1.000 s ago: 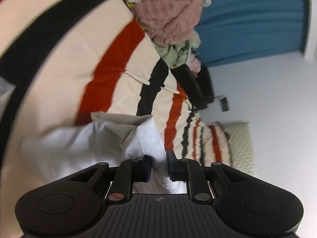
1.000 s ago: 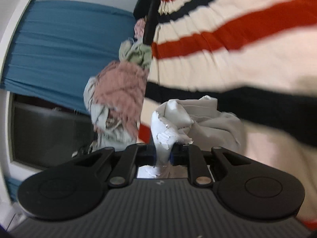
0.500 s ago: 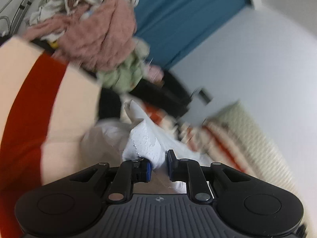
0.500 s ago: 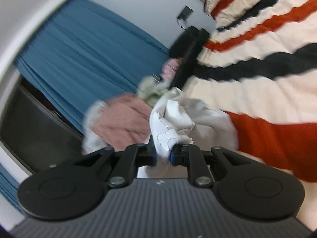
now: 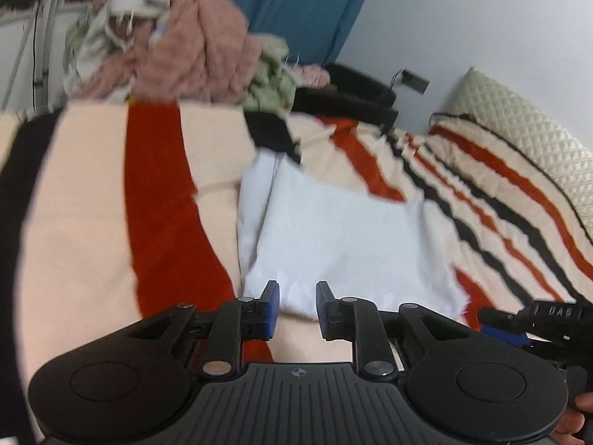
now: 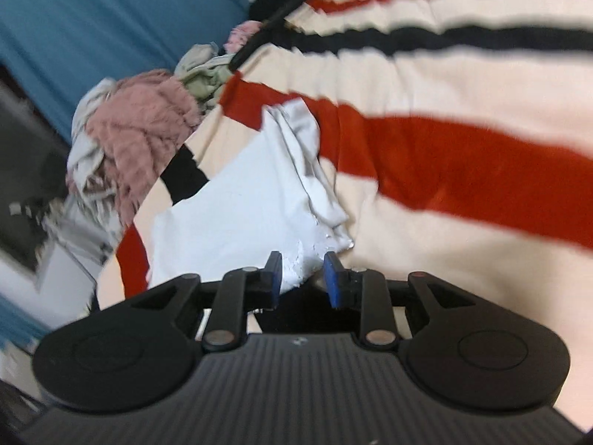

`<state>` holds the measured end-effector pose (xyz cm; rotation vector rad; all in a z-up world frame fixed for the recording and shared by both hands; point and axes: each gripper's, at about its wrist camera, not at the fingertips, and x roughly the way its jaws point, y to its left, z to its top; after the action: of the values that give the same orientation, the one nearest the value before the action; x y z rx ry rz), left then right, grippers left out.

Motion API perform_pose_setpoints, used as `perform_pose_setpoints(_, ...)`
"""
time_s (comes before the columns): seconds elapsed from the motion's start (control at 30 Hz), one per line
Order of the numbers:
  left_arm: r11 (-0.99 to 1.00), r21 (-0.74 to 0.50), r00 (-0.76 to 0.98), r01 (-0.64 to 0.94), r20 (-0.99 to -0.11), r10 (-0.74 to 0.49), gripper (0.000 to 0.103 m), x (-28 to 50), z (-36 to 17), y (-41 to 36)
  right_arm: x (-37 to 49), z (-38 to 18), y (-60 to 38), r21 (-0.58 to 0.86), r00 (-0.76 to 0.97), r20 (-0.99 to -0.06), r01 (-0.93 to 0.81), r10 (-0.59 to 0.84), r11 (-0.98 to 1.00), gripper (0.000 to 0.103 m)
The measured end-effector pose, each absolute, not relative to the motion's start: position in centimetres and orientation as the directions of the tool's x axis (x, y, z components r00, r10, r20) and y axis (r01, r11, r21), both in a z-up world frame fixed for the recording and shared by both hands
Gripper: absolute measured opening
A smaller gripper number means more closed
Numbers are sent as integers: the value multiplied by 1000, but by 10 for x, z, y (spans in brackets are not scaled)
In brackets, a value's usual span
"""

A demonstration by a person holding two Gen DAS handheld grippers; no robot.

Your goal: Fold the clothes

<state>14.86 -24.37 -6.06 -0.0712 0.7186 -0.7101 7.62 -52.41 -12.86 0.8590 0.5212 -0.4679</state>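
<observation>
From the left wrist view, the striped bed [image 5: 92,193] lies bare at nine o'clock beside the white garment [image 5: 344,244]. A heap of clothes [image 5: 185,48] blocks eleven o'clock, a black bag [image 5: 352,92] twelve, and the right gripper [image 5: 537,319] crowds three o'clock.

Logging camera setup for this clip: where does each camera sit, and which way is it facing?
Left wrist: on the left gripper, looking forward over the white garment spread on the striped blanket; the jaws are apart, and the right gripper and a bit of hand show at the right edge.
Right wrist: on the right gripper, looking along the garment's bunched edge toward the blue curtain; only its own jaws show, apart.
Shared: the garment, the blanket, the clothes pile.
</observation>
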Motion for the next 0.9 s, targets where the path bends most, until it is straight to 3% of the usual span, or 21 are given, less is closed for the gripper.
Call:
perform_pose_setpoints(0.13, 764, -247, 578, 596, -528, -622, 31, 107, 2, -219, 43, -81, -497, 540, 817, -547, 512, -185, 668, 29)
perform_pose_setpoints(0.2, 765, -206, 609, 610, -496, -619, 46, 83, 33, -213, 29, -54, -482, 498, 841, -504, 468, -196, 730, 29)
perform_pose_setpoints(0.23, 776, -185, 634, 604, -479, -607, 64, 69, 49, -207, 22, -41, -475, 477, 855, -479, 443, -198, 759, 33)
perform_pose_setpoints(0.27, 785, -164, 657, 597, -461, -596, 81, 54, 64, -201, 14, -31, -467, 464, 867, -457, 424, -199, 778, 60)
perform_pose_setpoints(0.3, 791, -149, 675, 594, -443, -590, 86, 40, 76, -195, 5, -21, -459, 451, 878, -434, 405, -201, 795, 95)
perform_pose_setpoints(0.33, 785, -141, 677, 603, -430, -597, 91, 27, 86, -189, -6, -12, -452, 442, 888, -405, 400, -219, 803, 103)
perform_pose_setpoints(0.43, 789, -116, 699, 603, -400, -593, 103, -10, 112, -171, -32, 16, -427, 396, 904, -352, 377, -241, 837, 103)
perform_pose_setpoints(0.63, 794, -82, 728, 602, -353, -588, 103, -72, 135, -141, -73, 41, -386, 305, 924, -303, 324, -231, 896, 103)
perform_pose_setpoints(0.9, 810, -86, 757, 580, -312, -574, 103, -134, 123, -104, -120, 31, -348, 217, 940, -228, 305, -255, 928, 103)
